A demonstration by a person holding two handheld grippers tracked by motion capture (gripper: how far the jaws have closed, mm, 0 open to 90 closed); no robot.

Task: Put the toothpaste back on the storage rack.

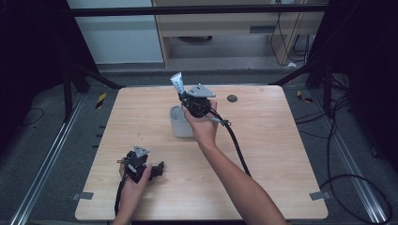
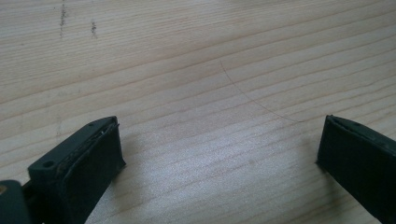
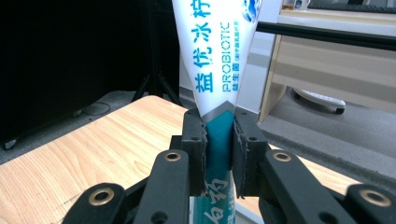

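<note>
My right gripper [image 3: 218, 154] squeezes the toothpaste tube [image 3: 217, 70] tight near its blue end, just above the grey cup [image 1: 179, 123] at the middle of the table [image 1: 263, 154]. The tube looks light, soft and a bit slippery, so I think low down is the best place to hold it. My left gripper [image 2: 219, 154] sits wide open at 7 o'clock, holding nothing.

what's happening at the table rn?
A person works two handheld grippers at a light wooden table. The right gripper is shut on a white-and-teal toothpaste tube, held upright above a small grey cup mid-table. The left gripper rests low near the table's front edge, jaws open, holding nothing.
</note>
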